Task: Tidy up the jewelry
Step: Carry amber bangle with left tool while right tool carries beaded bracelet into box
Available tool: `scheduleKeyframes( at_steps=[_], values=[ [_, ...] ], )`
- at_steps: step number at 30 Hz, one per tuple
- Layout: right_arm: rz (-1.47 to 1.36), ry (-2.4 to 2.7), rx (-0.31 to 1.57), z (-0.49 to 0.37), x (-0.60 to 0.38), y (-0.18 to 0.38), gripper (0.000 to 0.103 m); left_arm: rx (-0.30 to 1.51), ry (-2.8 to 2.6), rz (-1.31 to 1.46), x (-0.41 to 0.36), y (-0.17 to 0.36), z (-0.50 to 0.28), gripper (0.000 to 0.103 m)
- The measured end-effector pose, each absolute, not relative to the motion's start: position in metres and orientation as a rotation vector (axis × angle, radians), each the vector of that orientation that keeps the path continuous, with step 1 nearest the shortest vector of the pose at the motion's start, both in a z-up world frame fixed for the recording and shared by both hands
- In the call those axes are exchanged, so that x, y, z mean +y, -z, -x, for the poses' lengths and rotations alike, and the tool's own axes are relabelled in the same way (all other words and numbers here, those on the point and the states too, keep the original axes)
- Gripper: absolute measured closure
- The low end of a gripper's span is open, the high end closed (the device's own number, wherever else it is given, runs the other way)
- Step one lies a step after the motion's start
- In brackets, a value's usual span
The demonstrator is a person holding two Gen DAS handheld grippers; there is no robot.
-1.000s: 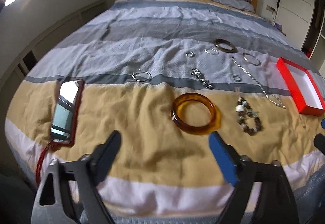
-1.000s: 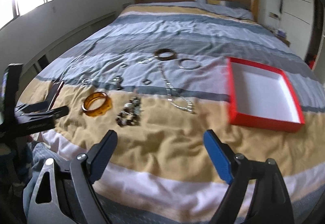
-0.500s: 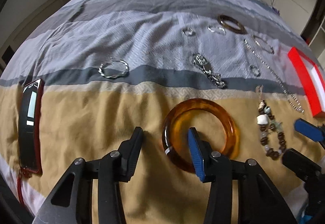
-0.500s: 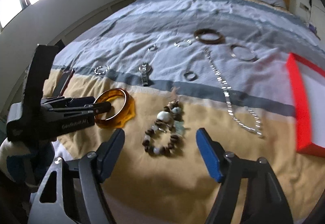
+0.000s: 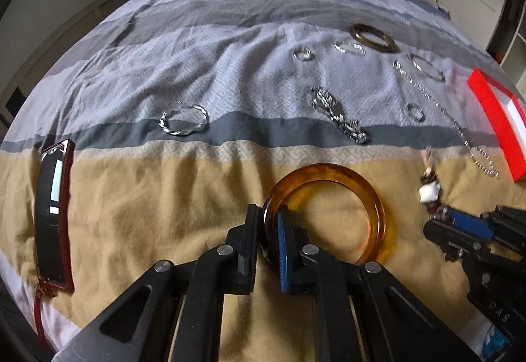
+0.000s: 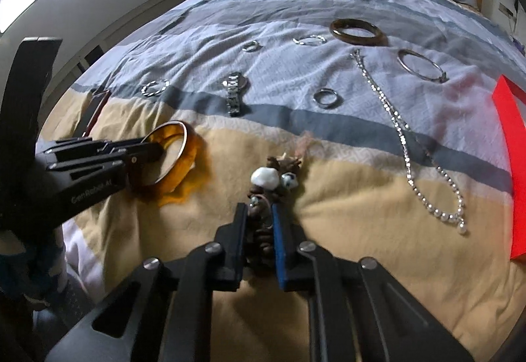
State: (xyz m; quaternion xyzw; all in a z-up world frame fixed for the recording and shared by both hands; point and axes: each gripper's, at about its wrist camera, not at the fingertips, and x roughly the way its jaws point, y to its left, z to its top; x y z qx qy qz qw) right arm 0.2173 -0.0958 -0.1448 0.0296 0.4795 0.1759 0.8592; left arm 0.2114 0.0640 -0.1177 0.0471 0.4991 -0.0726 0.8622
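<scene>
Your left gripper (image 5: 270, 230) has its fingers clamped narrow across the near rim of the amber bangle (image 5: 348, 178), which lies flat on the yellow band of the bed (image 5: 164, 214). Your right gripper (image 6: 259, 224) is closing its fingers on the bead bracelet (image 6: 274, 178), whose near beads sit pinched between them, the rest trailing away over the cover. So you are at the pick-up step, one piece in each hand, nothing lifted yet. The red box (image 6: 513, 165) sits well apart at the right edge, open and seemingly the place for them. Next you likely need to lift both straight up, checking that the bracelet hangs free and does not snag, then carry them right over the chain (image 6: 404, 145) without dragging it, and let go above the box
</scene>
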Motion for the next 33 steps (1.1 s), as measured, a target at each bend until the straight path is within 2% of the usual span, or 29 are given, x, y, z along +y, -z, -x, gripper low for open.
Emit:
scheduleKeyframes(
  at_steps=[11, 18, 25, 33],
  values=[
    [-0.07, -0.37, 0.886, -0.167, -0.11, 0.078, 0.09, 0.952, 0.136, -0.122, 0.059, 0.058, -0.171, 0.094],
    [-0.102, -0.324, 0.783, -0.125, -0.146, 0.031, 0.09, 0.884, 0.185, -0.154, 0.025, 0.015, -0.14, 0.094],
    [-0.134, -0.22, 0.697, -0.096, -0.219, -0.001, 0.09, 0.863, 0.284, -0.181, -0.041, -0.008, -0.125, 0.094],
    [-0.14, -0.09, 0.656, -0.092, -0.325, -0.017, 0.089, 0.858, 0.411, -0.219, -0.157, -0.016, -0.138, 0.094]
  ],
)
